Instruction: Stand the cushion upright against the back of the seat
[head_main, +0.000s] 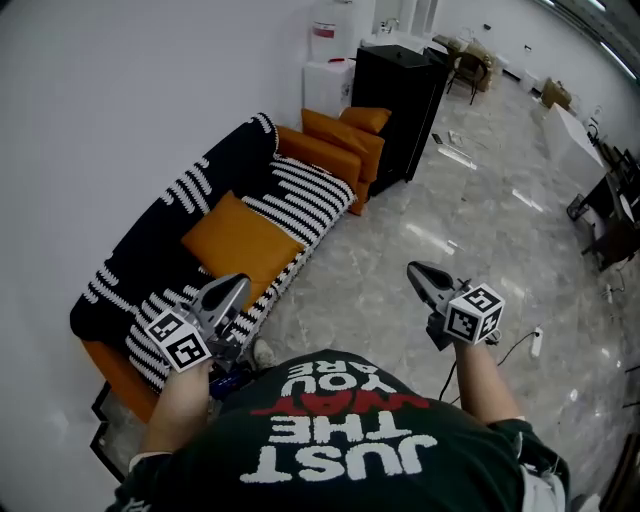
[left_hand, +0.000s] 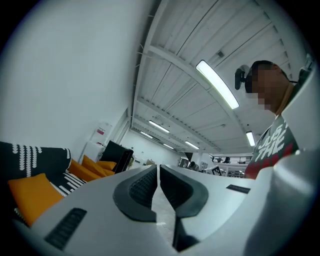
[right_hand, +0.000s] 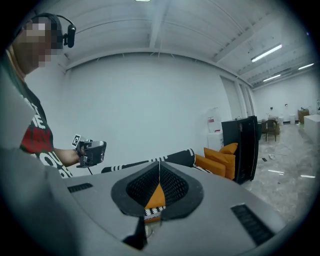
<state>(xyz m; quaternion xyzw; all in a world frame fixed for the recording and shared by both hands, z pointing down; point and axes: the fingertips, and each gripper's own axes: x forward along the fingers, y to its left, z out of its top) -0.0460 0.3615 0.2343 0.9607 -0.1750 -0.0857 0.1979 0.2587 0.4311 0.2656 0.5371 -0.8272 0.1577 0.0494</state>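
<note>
An orange cushion (head_main: 240, 240) rests tilted on the seat of a sofa (head_main: 160, 225) with a black-and-white striped cover, its upper edge against the backrest. The left gripper view shows the cushion (left_hand: 32, 197) at the lower left. In the right gripper view a strip of the cushion (right_hand: 156, 196) shows behind the jaws. My left gripper (head_main: 232, 290) (left_hand: 159, 172) hovers just in front of the sofa's near end, shut and empty. My right gripper (head_main: 420, 275) (right_hand: 159, 167) hangs over the floor to the right of the sofa, well clear of the cushion, jaws together with nothing in them.
Beyond the sofa stands an orange seat with orange cushions (head_main: 340, 140), then a black cabinet (head_main: 400, 90) and a white water dispenser (head_main: 325, 60). Glossy marble floor (head_main: 430, 220) stretches right of the sofa. A cable and plug (head_main: 535, 342) lie near my right hand.
</note>
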